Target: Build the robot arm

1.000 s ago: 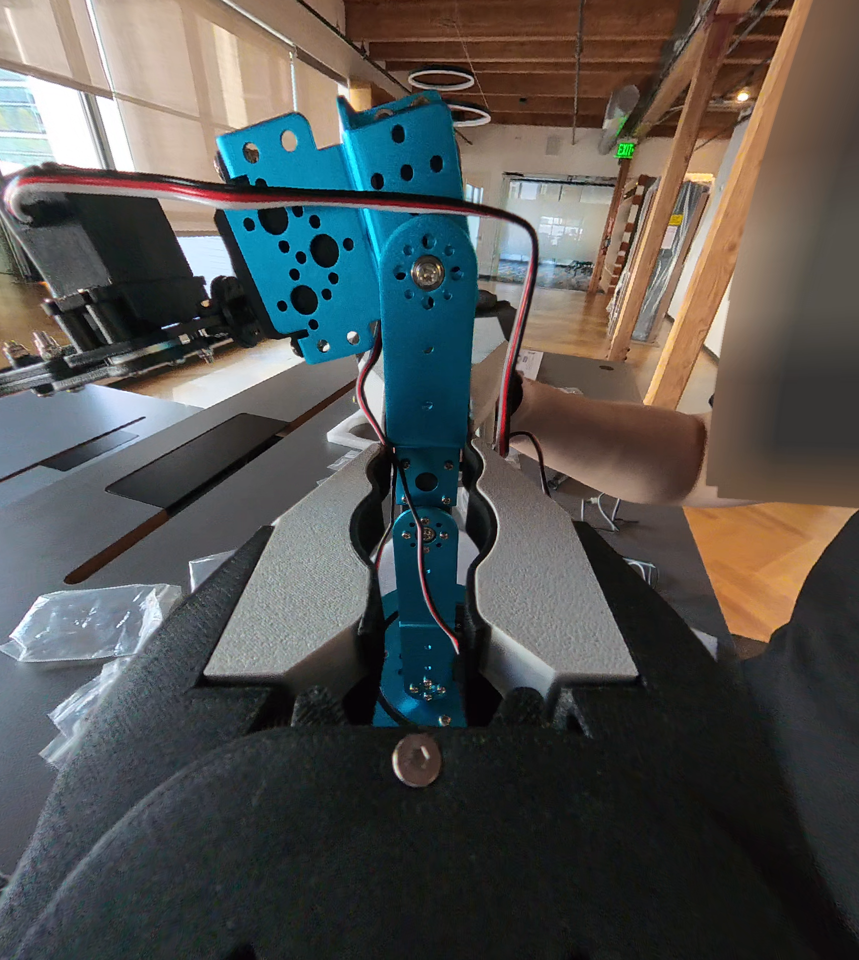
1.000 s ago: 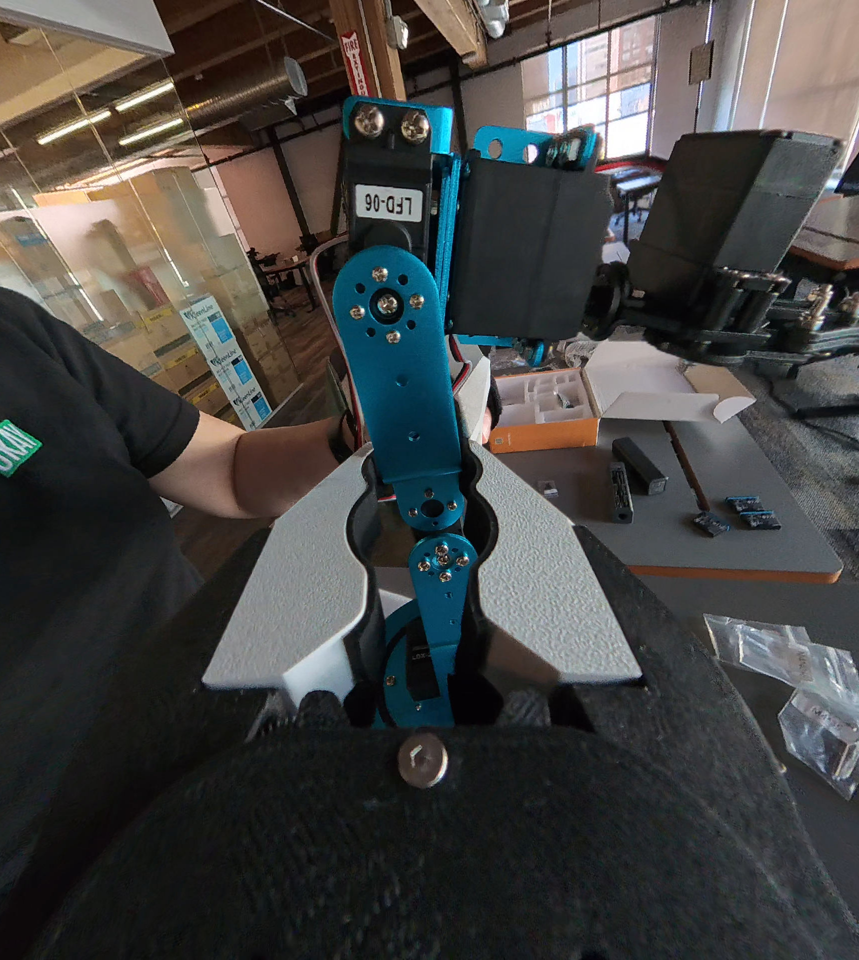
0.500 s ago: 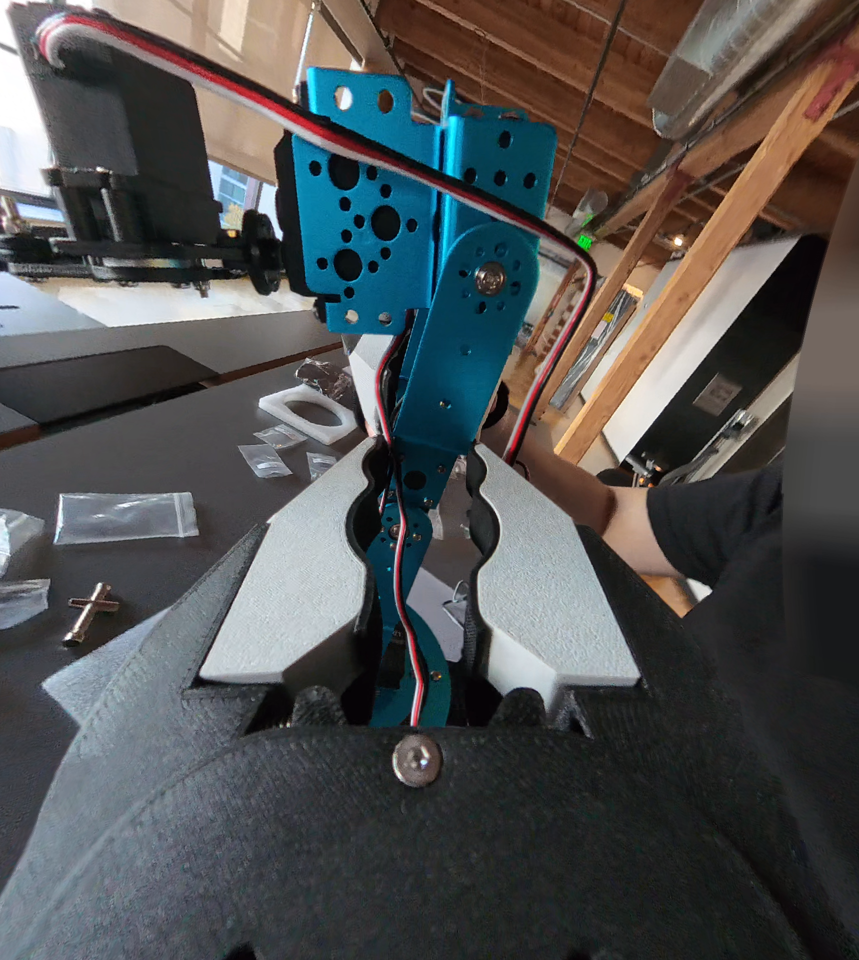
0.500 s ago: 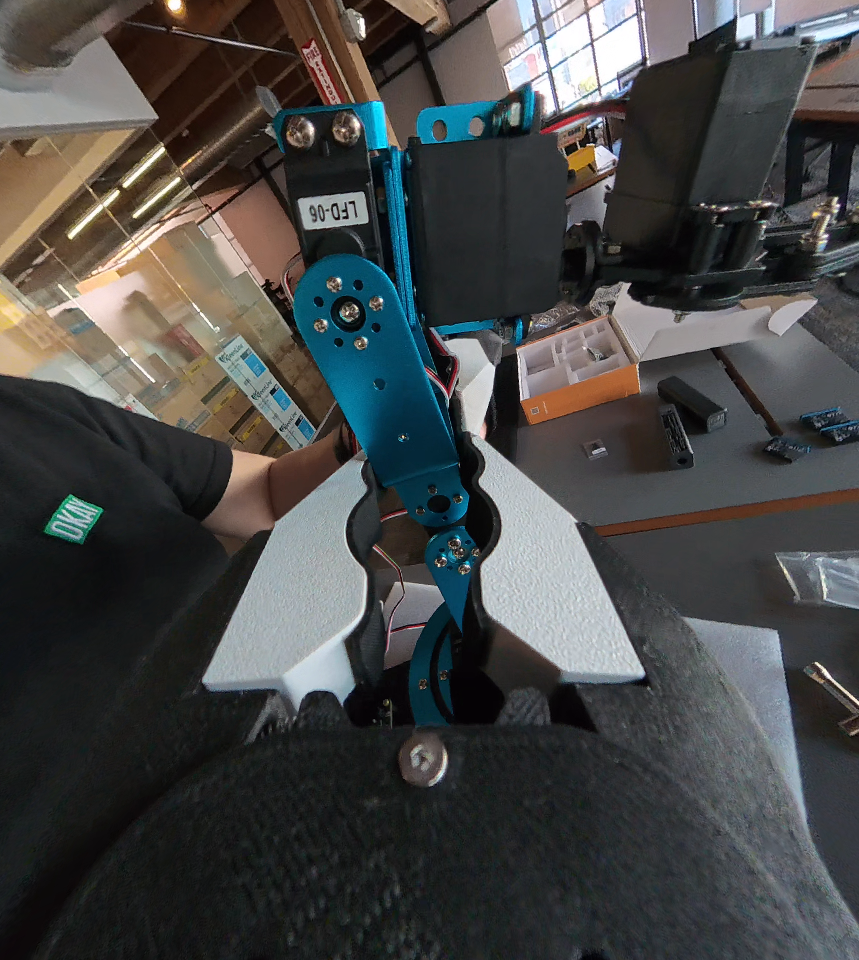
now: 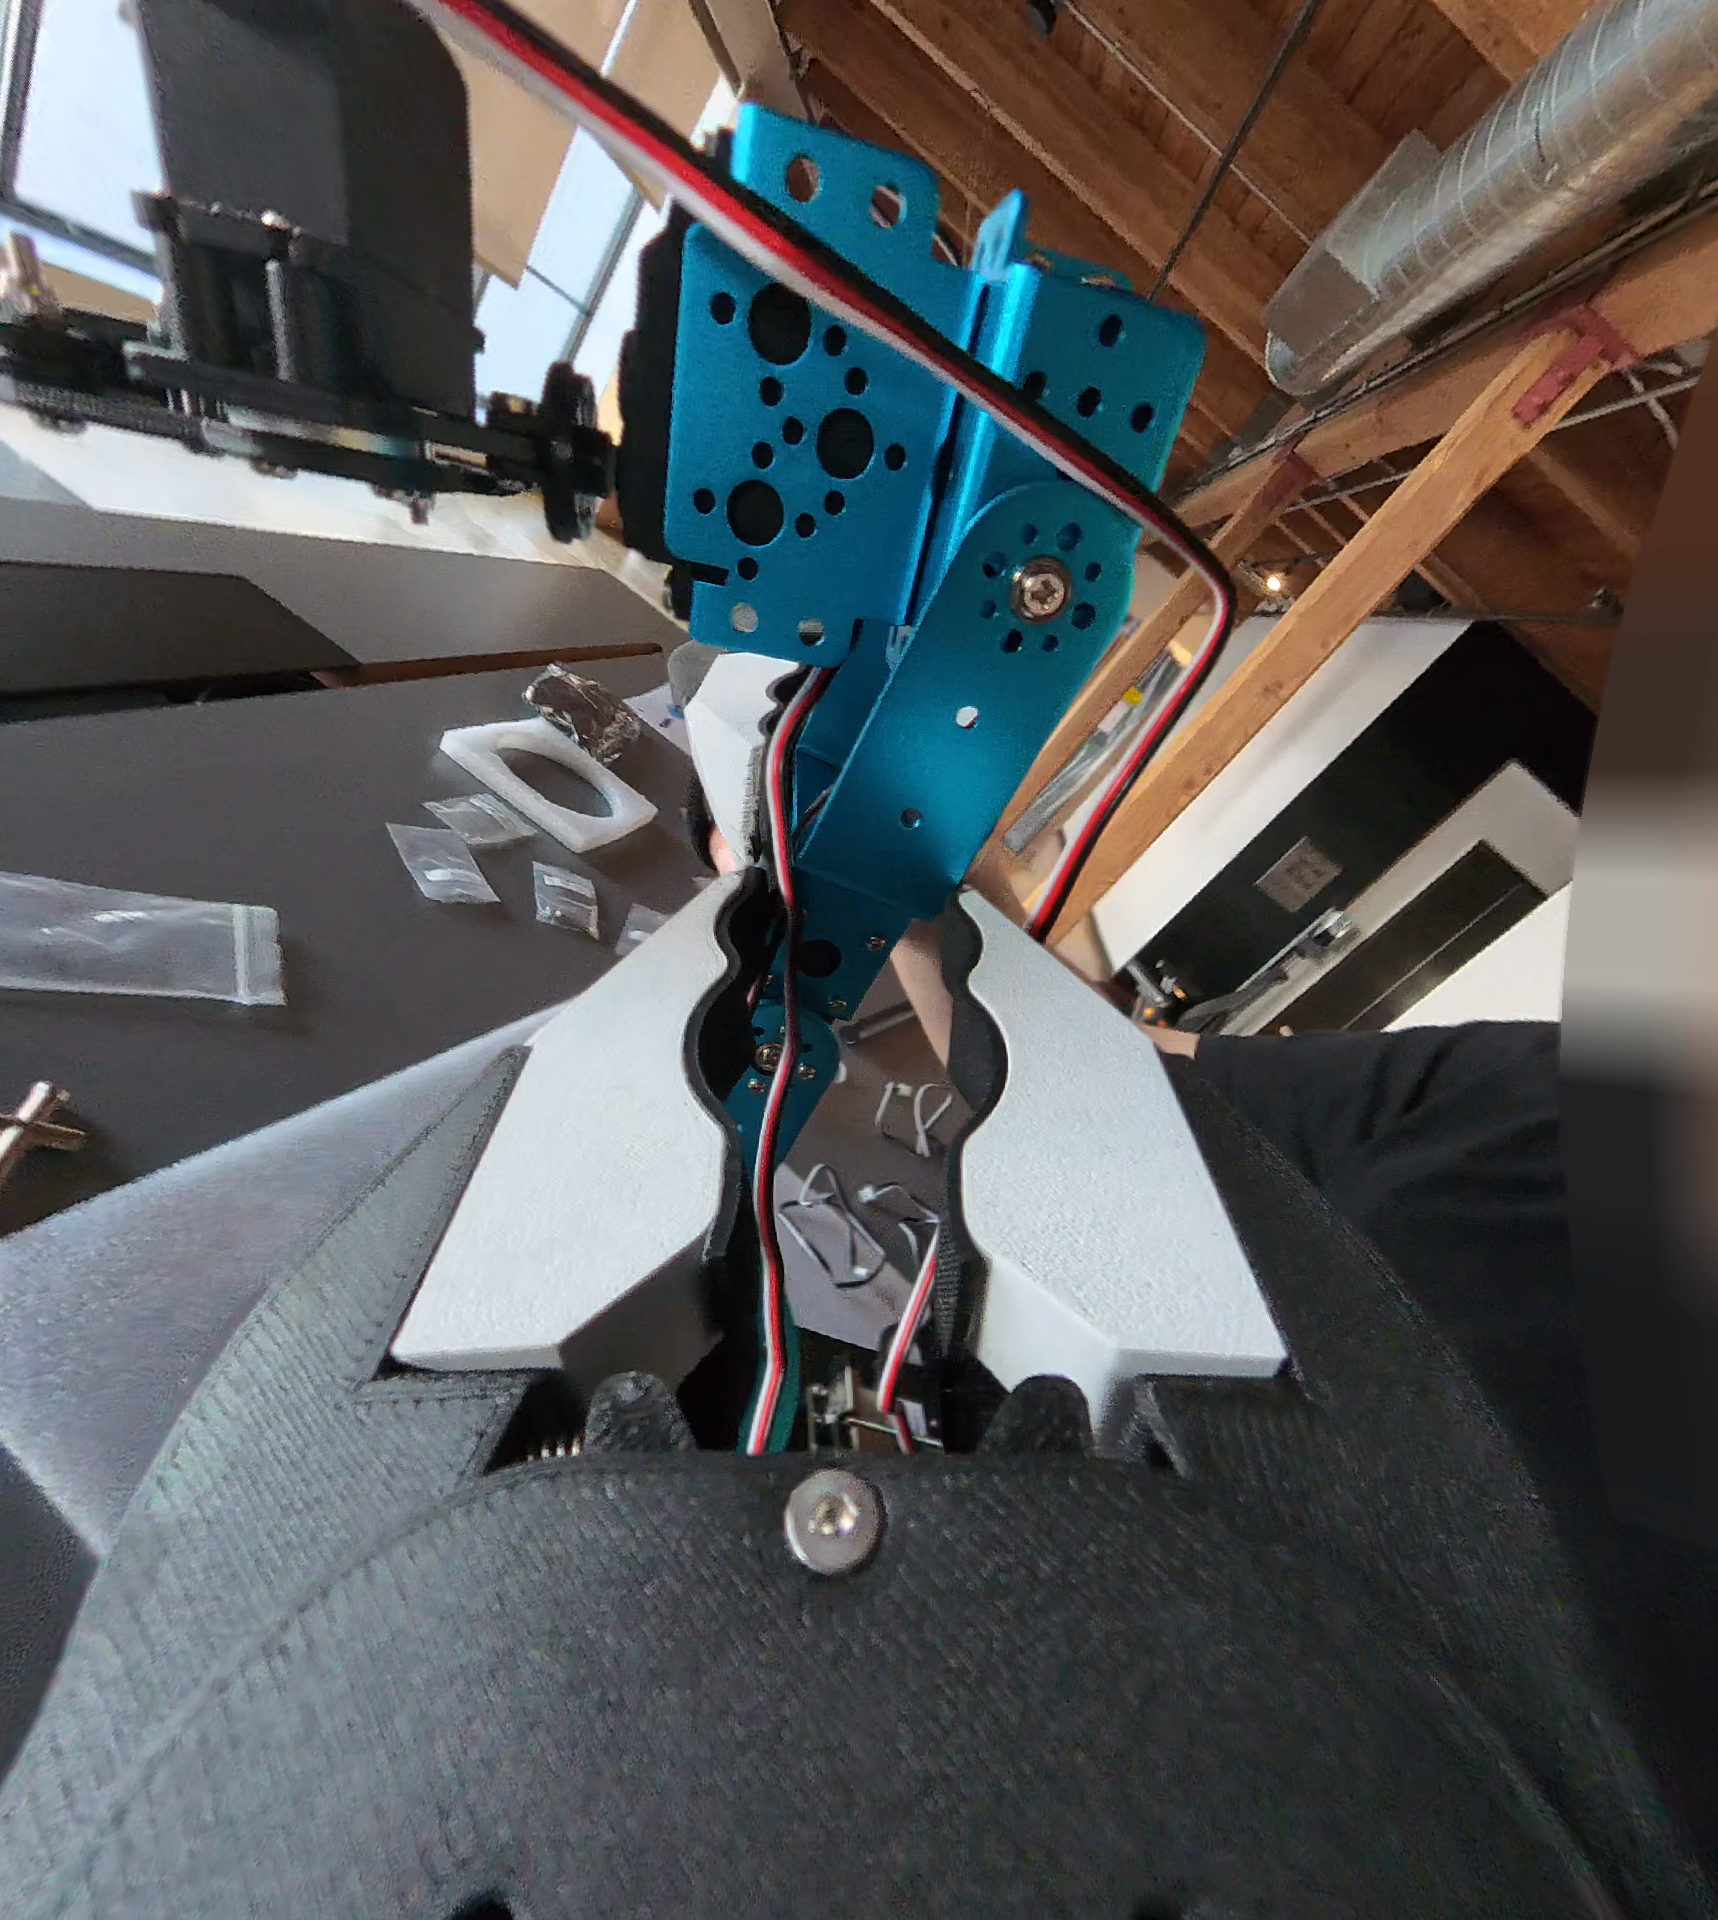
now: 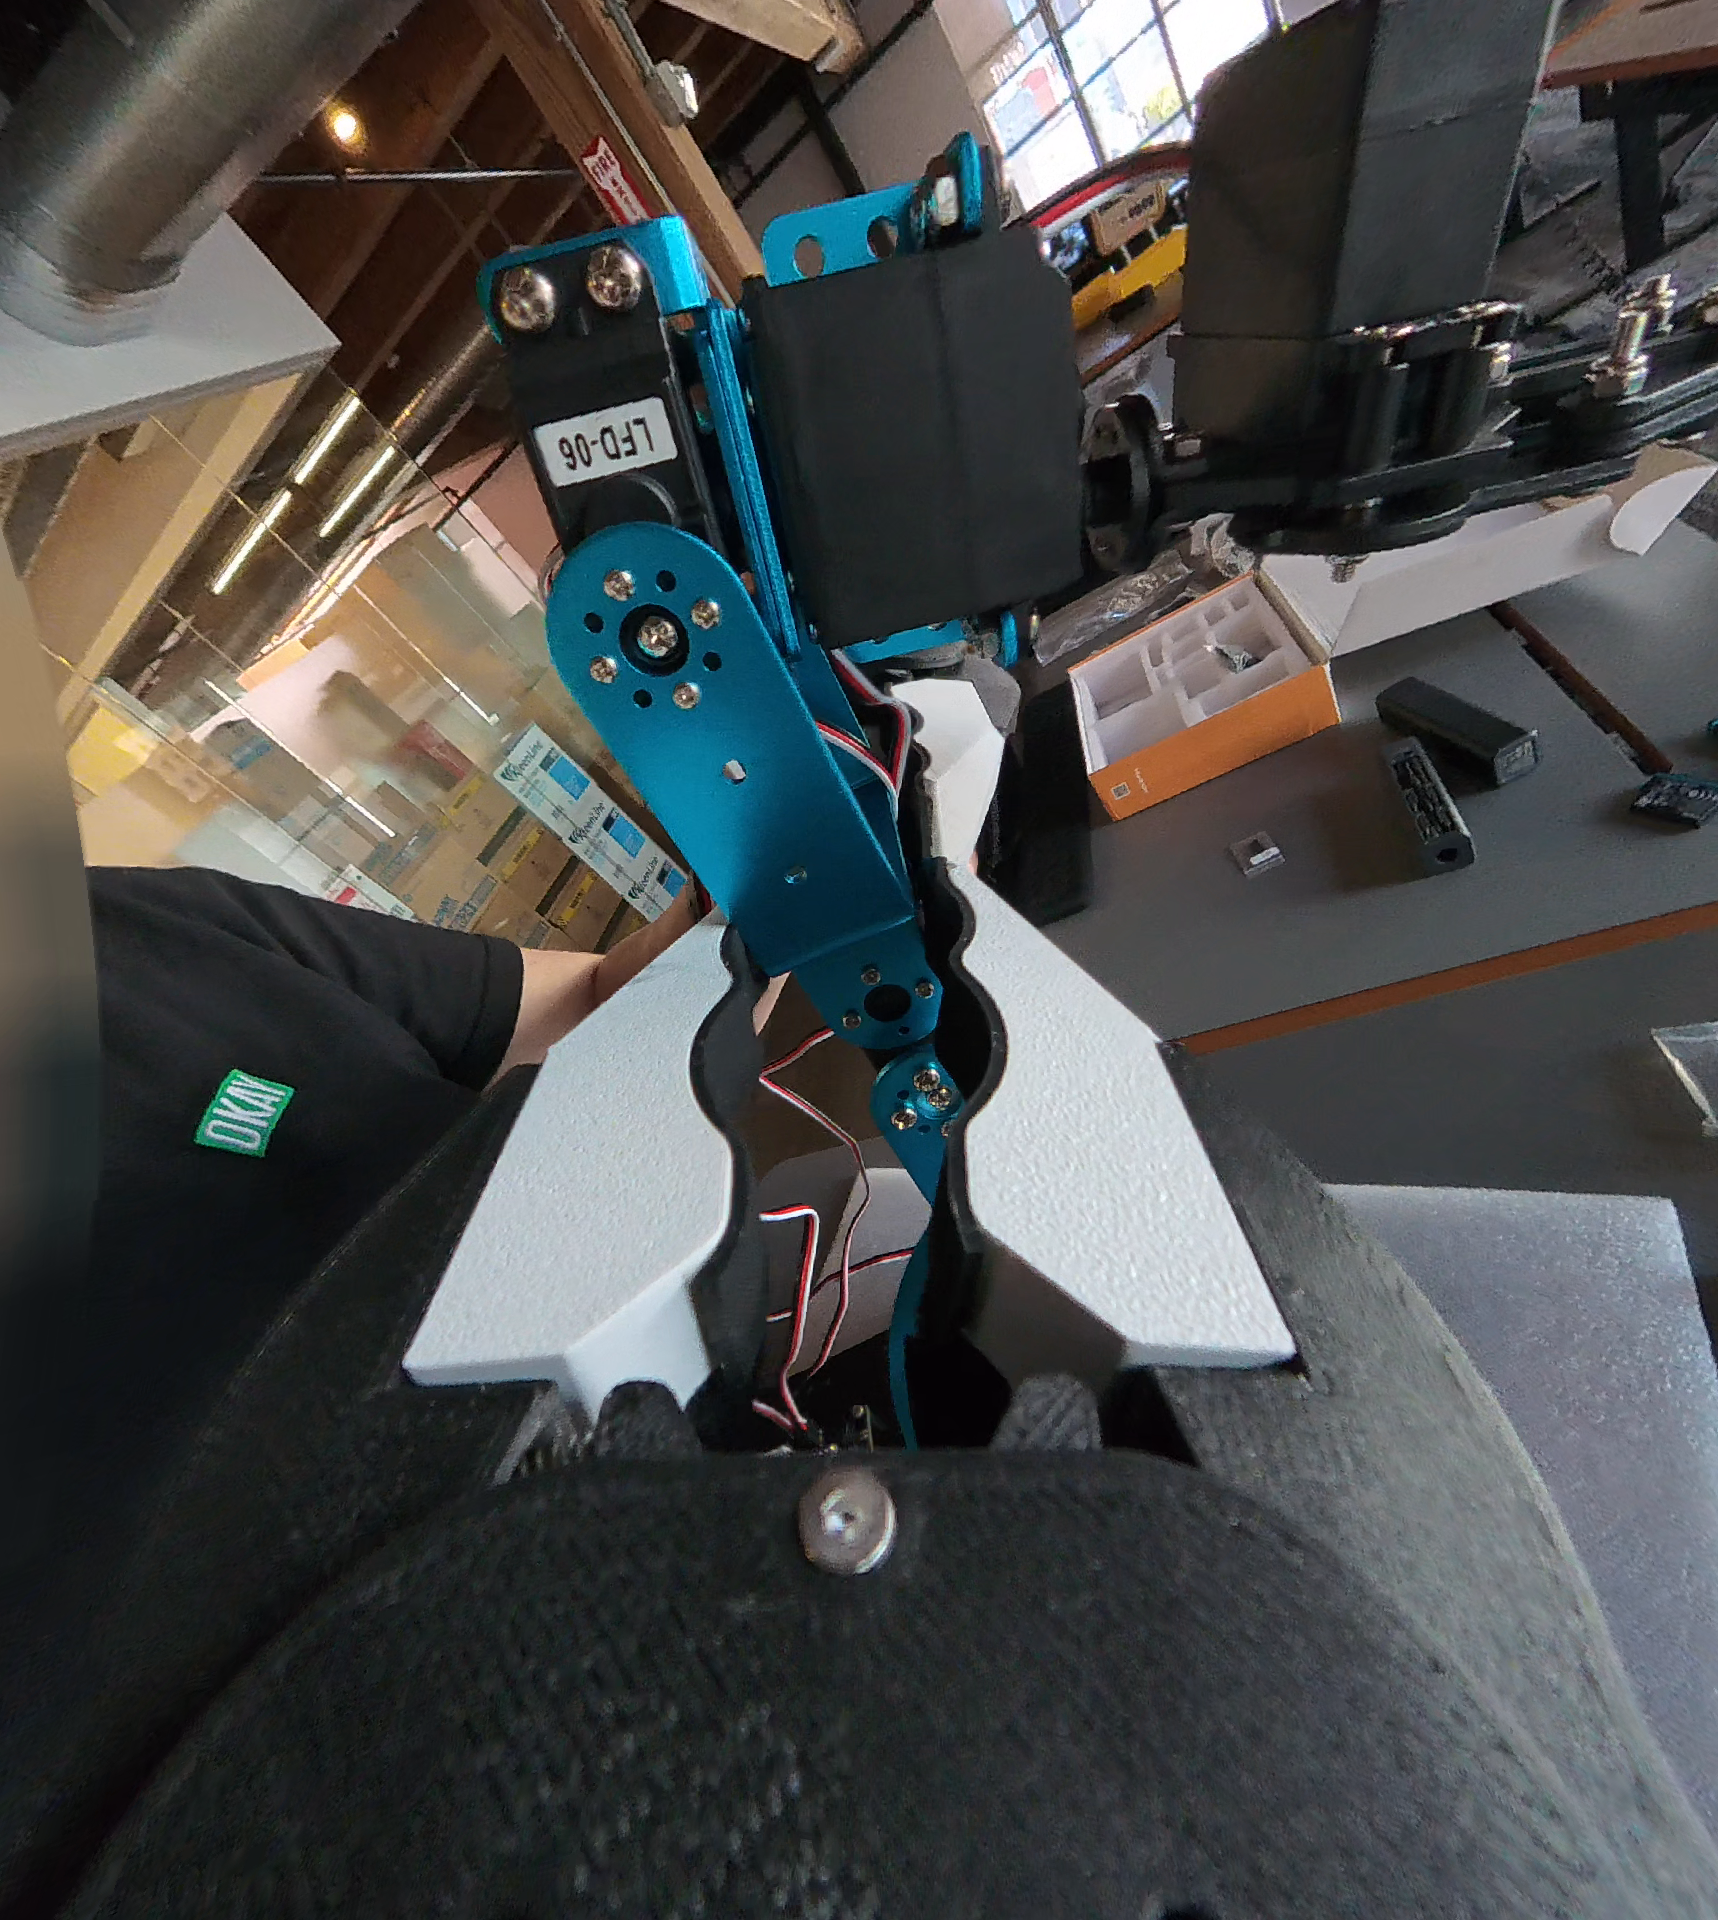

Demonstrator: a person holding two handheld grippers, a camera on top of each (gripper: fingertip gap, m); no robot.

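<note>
- Fingers (image 5: 616, 1143) of the left gripper (image 5: 850, 914): white, with black wavy inner pads, parted with a clear gap; the lower link of the blue robot arm (image 5: 896, 499) passes between them, lying against the left-hand pad and apart from the right-hand one.
- Fingers (image 6: 1094, 1122) of the right gripper (image 6: 839, 914): likewise parted; the blue robot arm (image 6: 730, 748) runs through the gap, its narrow lower link against the right-hand pad.
- The arm leans, its perforated bracket and black servo (image 6: 912, 436) above the fingertips.
- A red, white and black cable (image 5: 938, 343) loops over the bracket and down between the fingers.
- On the dark table (image 5: 211, 748): clear bags (image 5: 107, 935), a cross-shaped metal wrench (image 5: 13, 1143), a white foam frame (image 5: 548, 779).
- Right wrist view: an orange box (image 6: 1208, 717) with white insert.
</note>
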